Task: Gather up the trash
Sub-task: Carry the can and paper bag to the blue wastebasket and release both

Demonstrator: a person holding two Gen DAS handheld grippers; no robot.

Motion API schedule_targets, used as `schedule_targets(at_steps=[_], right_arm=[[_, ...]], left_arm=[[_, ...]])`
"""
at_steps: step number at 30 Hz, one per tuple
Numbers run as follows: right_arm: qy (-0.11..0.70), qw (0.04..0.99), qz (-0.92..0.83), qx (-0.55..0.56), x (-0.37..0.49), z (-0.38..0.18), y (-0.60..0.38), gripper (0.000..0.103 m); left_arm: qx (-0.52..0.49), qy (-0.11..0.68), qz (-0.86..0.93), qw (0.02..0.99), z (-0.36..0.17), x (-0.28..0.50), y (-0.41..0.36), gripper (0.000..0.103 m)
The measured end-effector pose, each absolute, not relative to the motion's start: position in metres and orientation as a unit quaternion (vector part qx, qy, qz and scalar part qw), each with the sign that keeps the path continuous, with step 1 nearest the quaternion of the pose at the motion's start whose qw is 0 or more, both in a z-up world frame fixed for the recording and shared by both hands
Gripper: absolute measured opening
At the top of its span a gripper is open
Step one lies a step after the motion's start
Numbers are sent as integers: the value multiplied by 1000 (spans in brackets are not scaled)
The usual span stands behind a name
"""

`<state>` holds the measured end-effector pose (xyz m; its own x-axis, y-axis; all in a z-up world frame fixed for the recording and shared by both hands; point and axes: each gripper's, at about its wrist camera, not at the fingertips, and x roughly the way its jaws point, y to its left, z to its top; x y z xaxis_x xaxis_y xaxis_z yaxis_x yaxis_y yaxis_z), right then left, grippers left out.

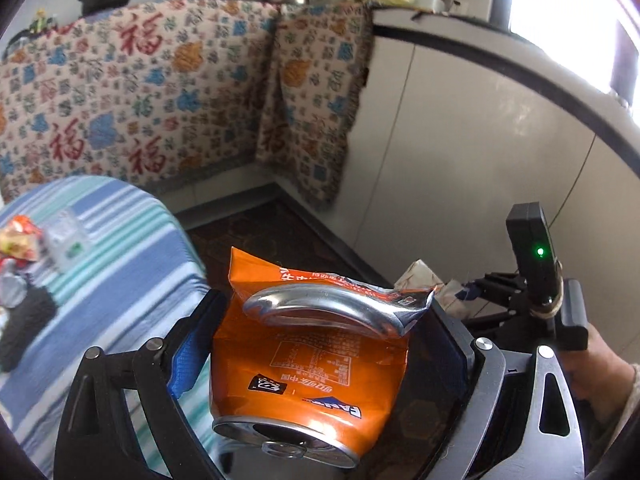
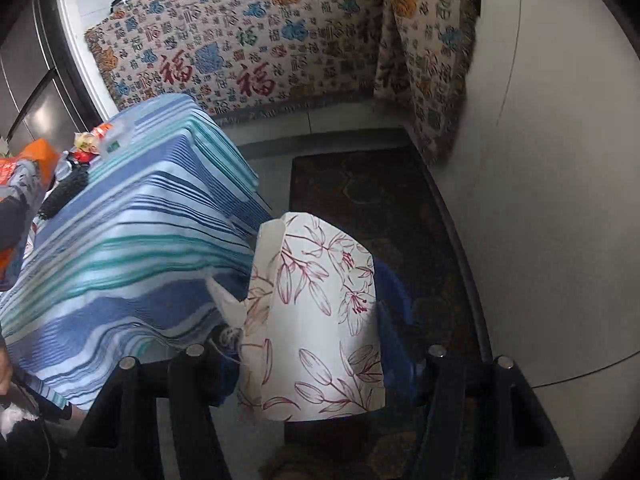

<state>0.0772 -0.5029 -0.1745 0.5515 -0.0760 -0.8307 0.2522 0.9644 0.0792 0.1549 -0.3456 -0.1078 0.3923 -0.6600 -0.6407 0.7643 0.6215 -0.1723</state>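
Evidently both hands are carrying trash away from the striped tablecloth [image 2: 132, 264] toward the dark floor mat [image 2: 384, 200], and no bin shows in either view, so the carry should stay steady until a container comes into sight, with neither grip let go over bare floor. The left gripper [image 1: 320, 340] is clamped wide on a crushed orange Fanta can [image 1: 308, 376], its blue pads pressing the dented sides; the can lies with its pull-tab end toward the camera and its far end folded flat, silver metal showing along the crease, so it may slip sideways if the wrist rolls. The right gripper [image 2: 316, 344] is clenched on a white paper carton printed with red lily outlines [image 2: 320, 320], held upright between the fingers, one flap standing open at its upper left edge; thin card like that would buckle under a harder squeeze. More wrappers [image 1: 20, 240] lie on the table, uncollected.
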Motion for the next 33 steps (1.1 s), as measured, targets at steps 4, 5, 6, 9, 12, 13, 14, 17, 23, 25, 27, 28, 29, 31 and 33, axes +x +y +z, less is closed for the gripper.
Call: schedule_targets(at_steps=[4, 5, 6, 9, 12, 13, 14, 17, 23, 25, 27, 28, 29, 31, 33], right_arm=[[476, 872, -86, 76, 77, -185, -517, 63], [478, 871, -84, 75, 76, -187, -521, 63], [480, 870, -81, 74, 77, -190, -524, 63], [486, 867, -76, 74, 82, -198, -533, 63], [491, 866, -72, 66, 88, -207, -538, 63], [493, 865, -69, 62, 90, -210, -540, 63], [495, 865, -66, 55, 92, -214, -541, 63], [494, 867, -49, 41, 98, -225, -541, 73], [492, 868, -57, 36, 96, -227, -543, 82], [483, 873, -63, 38, 93, -222, -544, 82], [470, 879, -69, 37, 91, -214, -543, 82], [460, 884, -73, 32, 91, -208, -541, 82], [450, 889, -78, 26, 89, -202, -539, 82], [429, 899, -86, 17, 88, -187, -534, 82], [406, 909, -90, 12, 86, -170, -526, 82]], left_arm=[[63, 383, -430, 815, -135, 168, -375, 94], [56, 394, -429, 811, -142, 172, -381, 94], [51, 402, -429, 807, -148, 175, -386, 94], [47, 422, -424, 800, -166, 185, -400, 94], [55, 427, -425, 796, -179, 187, -412, 94], [59, 429, -427, 793, -184, 188, -416, 95], [59, 432, -430, 791, -187, 191, -418, 95], [55, 444, -435, 781, -197, 196, -425, 101], [38, 444, -435, 782, -197, 202, -427, 101], [34, 437, -433, 787, -192, 201, -422, 101], [28, 427, -432, 794, -182, 196, -410, 101], [27, 423, -430, 797, -178, 196, -405, 101], [24, 420, -428, 800, -173, 194, -398, 101], [16, 413, -424, 805, -161, 187, -380, 101], [11, 409, -420, 810, -152, 180, -360, 101]])
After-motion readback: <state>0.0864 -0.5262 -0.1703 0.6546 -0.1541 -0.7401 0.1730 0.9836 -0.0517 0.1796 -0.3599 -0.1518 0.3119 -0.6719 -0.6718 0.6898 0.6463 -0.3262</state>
